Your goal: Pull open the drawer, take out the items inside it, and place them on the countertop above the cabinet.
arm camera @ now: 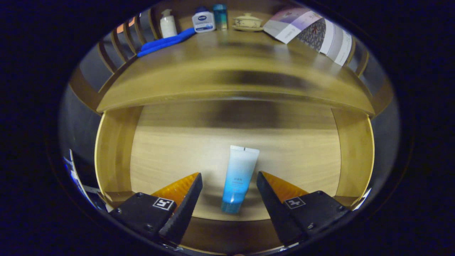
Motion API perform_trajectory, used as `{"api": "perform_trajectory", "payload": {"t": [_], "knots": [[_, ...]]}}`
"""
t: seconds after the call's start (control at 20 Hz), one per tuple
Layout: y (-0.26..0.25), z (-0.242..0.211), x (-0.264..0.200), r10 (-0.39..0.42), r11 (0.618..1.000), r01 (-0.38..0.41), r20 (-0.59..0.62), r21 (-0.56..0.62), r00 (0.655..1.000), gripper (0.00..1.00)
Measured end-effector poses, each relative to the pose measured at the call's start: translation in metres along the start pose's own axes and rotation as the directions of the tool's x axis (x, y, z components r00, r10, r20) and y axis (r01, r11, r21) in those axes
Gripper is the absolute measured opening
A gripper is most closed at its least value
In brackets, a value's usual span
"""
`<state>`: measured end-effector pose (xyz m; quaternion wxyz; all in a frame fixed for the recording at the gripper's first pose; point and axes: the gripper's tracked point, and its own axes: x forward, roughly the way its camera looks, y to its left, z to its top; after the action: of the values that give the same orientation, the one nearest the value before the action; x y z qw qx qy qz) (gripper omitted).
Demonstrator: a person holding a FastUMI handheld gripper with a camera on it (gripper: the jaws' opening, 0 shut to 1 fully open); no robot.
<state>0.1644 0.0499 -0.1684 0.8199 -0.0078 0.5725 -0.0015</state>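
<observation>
Looking down: into the pulled-out drawer (113, 156), open so I can reach its contents.
Left on countertop (227, 74): a white pump bottle (167, 24) and a blue cloth (165, 42), set well back, leaving the front bare.
Centre: a blue-and-white tube (238, 177) lies flat on the drawer floor, cap toward me.
My claw (229, 185): fingers spread apart, straddling the tube without touching it, lined up to close on it.
Right on countertop: a lidded cup (247, 21), then paper booklets (312, 32).

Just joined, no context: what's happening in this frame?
A person's handheld gripper hovers over the pulled-open drawer, fingers open on either side of a blue-and-white tube lying on the drawer floor, not touching it. Bottles, a blue cloth and a lidded bowl sit on the countertop.
</observation>
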Motion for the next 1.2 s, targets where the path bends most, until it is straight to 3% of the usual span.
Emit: {"api": "perform_trajectory", "payload": {"t": [0.35,0.5,0.6,0.8,1.2], "knots": [[-0.012,-0.017,0.022,-0.05,0.998,0.054,-0.114,0.032,0.992,0.87],[-0.014,-0.015,0.024,-0.06,0.997,0.065,-0.096,0.047,0.994,0.62],[-0.016,-0.015,0.024,-0.055,0.997,0.06,-0.092,0.05,0.994,0.54],[-0.016,-0.014,0.019,-0.021,0.998,0.024,-0.056,0.063,0.998,0.48],[-0.017,-0.006,-0.034,0.006,1.0,-0.008,0.042,0.03,0.999,0.47]]}}
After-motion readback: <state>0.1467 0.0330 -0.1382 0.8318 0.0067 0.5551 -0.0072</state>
